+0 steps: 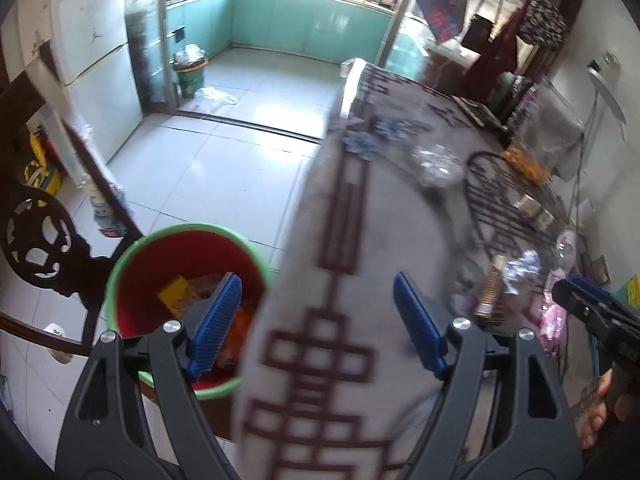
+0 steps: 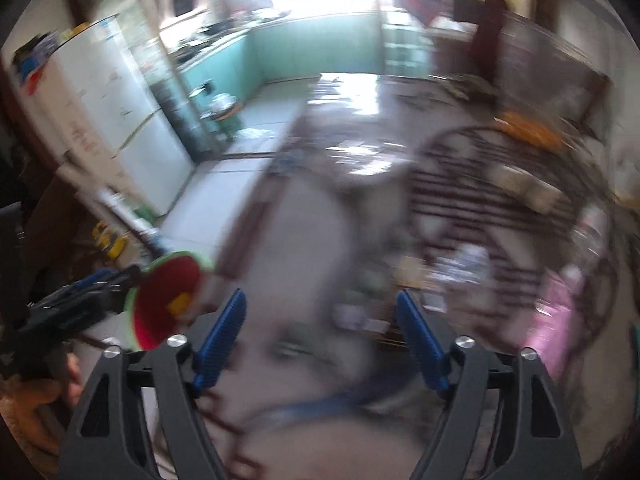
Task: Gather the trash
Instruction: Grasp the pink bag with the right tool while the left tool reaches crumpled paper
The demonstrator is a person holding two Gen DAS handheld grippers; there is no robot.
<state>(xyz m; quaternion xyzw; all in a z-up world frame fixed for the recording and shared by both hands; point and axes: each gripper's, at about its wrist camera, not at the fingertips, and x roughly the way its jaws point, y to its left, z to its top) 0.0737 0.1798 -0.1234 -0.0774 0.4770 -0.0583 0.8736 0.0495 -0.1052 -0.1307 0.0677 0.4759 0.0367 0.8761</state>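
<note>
A red bin with a green rim (image 1: 132, 276) stands on the floor beside the table's left edge, holding yellow and orange wrappers (image 1: 176, 292). My left gripper (image 1: 316, 320) is open and empty, straddling the table edge with its left finger over the bin. On the table (image 1: 320, 360) at the right lie a gold wrapper (image 1: 490, 292), crumpled foil (image 1: 524, 270) and pink plastic (image 1: 554, 320). My right gripper (image 2: 320, 336) is open and empty above the blurred table, with the bin (image 2: 168, 292) at its left and pink plastic (image 2: 552, 320) at its right.
A wire basket (image 1: 516, 196) and crumpled clear plastic (image 1: 436, 164) sit further back on the table. A dark carved chair (image 1: 44, 244) stands left of the bin. A fridge (image 1: 96, 60) and a second green bin (image 1: 190, 76) stand beyond on the tiled floor.
</note>
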